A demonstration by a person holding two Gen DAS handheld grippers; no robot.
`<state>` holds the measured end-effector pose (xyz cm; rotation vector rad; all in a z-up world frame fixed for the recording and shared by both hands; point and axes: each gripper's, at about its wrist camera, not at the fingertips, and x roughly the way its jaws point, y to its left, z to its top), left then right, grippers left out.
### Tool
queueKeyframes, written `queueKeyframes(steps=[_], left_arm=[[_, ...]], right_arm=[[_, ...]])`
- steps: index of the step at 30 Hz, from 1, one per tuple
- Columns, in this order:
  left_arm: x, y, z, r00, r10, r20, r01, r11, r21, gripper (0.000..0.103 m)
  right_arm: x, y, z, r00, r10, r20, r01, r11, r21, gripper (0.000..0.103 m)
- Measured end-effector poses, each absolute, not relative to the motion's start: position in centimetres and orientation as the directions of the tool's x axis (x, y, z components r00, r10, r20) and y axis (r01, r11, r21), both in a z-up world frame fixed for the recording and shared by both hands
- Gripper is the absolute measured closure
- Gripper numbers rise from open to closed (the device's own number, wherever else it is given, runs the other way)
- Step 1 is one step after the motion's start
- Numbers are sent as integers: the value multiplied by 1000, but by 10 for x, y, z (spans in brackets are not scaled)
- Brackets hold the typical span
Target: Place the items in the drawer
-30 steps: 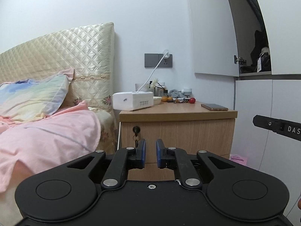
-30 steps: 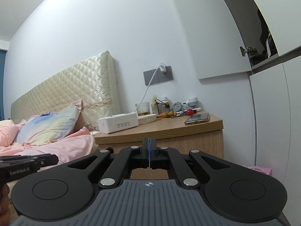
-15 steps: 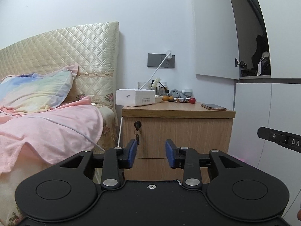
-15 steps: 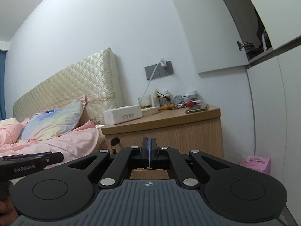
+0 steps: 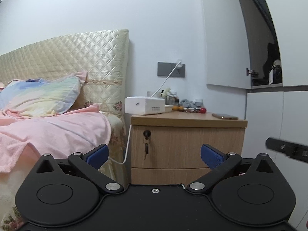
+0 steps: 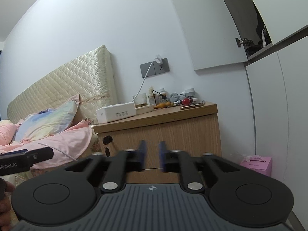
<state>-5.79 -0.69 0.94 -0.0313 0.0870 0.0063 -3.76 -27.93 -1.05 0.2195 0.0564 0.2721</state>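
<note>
Wooden drawer (image 5: 187, 146), frame centre, sits closed with items (image 5: 184, 107) cluttered above; left gripper (image 5: 154, 155) gapes wide, right gripper (image 6: 152, 154) narrowly parted. Dangling keys (image 5: 146, 147) could snag an approaching finger.

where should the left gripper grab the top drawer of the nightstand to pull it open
Probably the top drawer's bottom edge, from straight in front. Its face is flat with no handle; only a key hangs from the lock at its left, too flimsy to pull. The left gripper is open wide and facing it.
</note>
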Motion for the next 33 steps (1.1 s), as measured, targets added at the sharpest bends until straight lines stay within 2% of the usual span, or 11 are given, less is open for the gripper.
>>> queueKeyframes(steps=[1, 2, 4, 7, 11, 18, 33], left_arm=[[-57, -7, 8, 996, 12, -89, -15, 1000, -25, 2], [-56, -7, 7, 996, 20, -91, -22, 1000, -19, 2], [-55, -8, 8, 995, 31, -95, -32, 999, -9, 1], [-52, -9, 5, 993, 43, -108, -43, 999, -2, 1], [-50, -9, 2, 992, 49, -115, -48, 999, 9, 1], [-49, -9, -4, 991, 50, -123, -47, 999, 26, 1], [-50, -10, -5, 989, 42, -142, -38, 999, 28, 1]], right_arm=[[-38, -279, -11, 963, 269, -20, -258, 941, 219, 28], [-39, -279, -10, 964, 264, -15, -255, 943, 215, 21], [-40, -279, -10, 967, 256, -6, -250, 946, 206, 20], [-42, -279, -9, 970, 244, 9, -241, 951, 192, 8], [-43, -279, -9, 974, 226, -3, -222, 959, 175, 0], [-43, -278, -11, 983, 182, -24, -176, 972, 158, 0], [-48, -278, -10, 986, 167, -8, -164, 975, 147, 0]])
